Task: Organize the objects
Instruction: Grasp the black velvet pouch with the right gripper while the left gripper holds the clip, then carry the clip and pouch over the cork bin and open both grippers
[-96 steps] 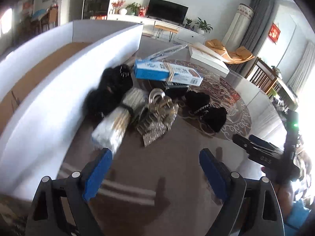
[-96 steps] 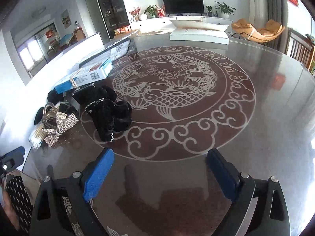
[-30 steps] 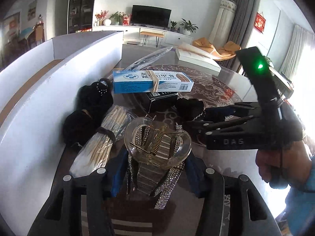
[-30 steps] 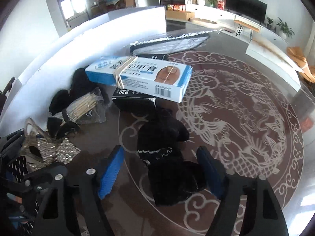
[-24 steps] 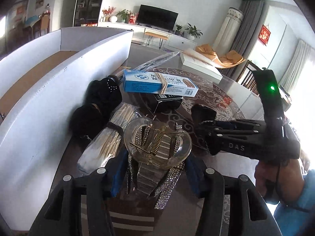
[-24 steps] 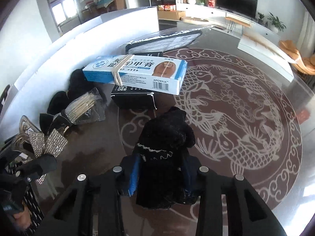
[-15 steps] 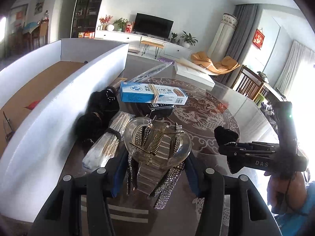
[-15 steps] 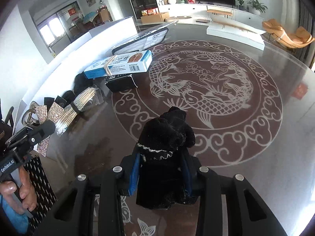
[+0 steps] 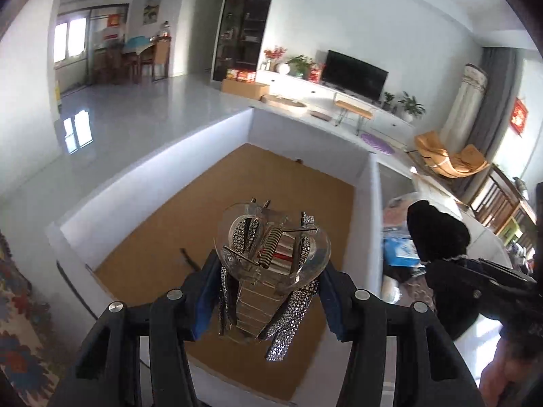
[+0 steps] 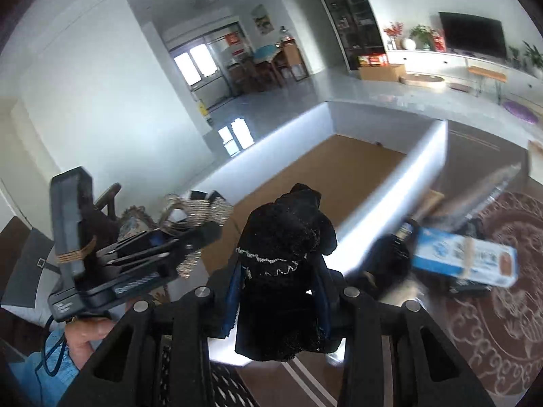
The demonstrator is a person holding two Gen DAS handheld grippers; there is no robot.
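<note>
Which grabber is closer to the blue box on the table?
Right. The right gripper, holding the black bow, is by the white bin's wall, beside the blue box. The left gripper, holding the sparkly clip, is over the bin's brown floor.

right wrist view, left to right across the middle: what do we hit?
left gripper holding the rhinestone hair clip → black velvet bow in the right gripper → white box wall → blue carton on the patterned table.

Left wrist looking steeply down, close over the white box (image 9: 371, 203). Right wrist viewing it obliquely from its table side. Sharing box (image 10: 417, 166).
</note>
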